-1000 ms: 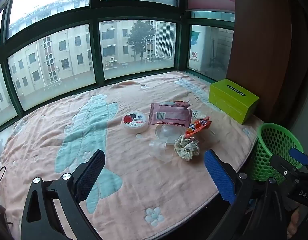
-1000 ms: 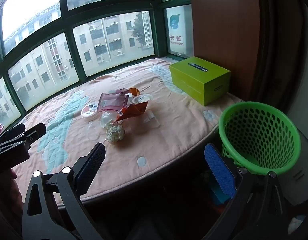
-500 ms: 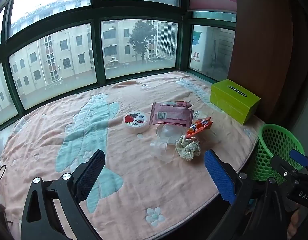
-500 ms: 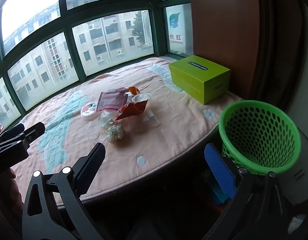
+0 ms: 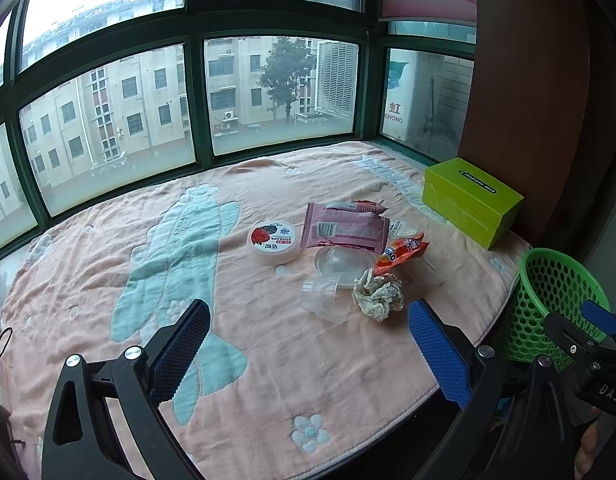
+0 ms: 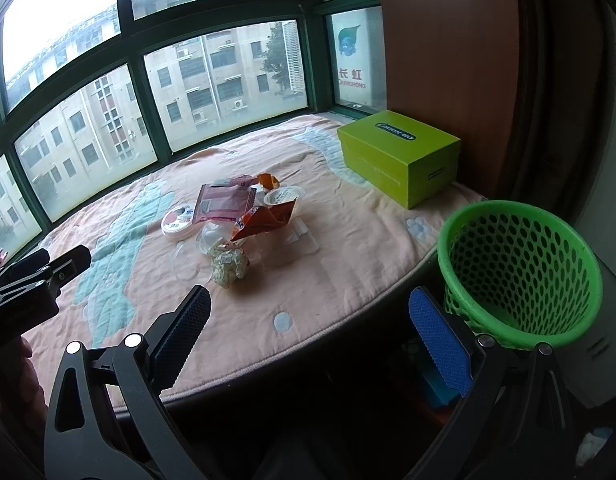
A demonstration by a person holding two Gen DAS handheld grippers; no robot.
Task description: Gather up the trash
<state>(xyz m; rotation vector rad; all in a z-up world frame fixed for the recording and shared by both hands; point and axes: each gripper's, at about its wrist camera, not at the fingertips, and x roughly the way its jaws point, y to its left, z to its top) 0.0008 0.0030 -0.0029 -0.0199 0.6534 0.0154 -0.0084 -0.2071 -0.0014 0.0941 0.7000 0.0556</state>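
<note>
Blanket (image 5: 268, 360): pink with pale blue figures, spread over the window platform.
Basket (image 6: 519, 272): green mesh, standing off the platform's right edge, nothing visible inside.
Box (image 6: 399, 156): lime green, lid on, at the far right corner near the basket.
Left gripper (image 5: 308, 344): jaws wide, nothing between them, hovering short of the trash.
Right gripper (image 6: 308, 332): jaws wide, holding nothing (basket just beside its right finger).
Pink wrapper (image 5: 343, 232): flat, mid-blanket.
Round tub (image 5: 274, 242): white, strawberry lid, left of the pink wrapper.
Orange wrapper (image 5: 403, 254): touching the clear lid's edge.
Clear lid (image 5: 339, 262): beside the paper.
Crumpled paper (image 5: 377, 294): nearest the grippers.
</note>
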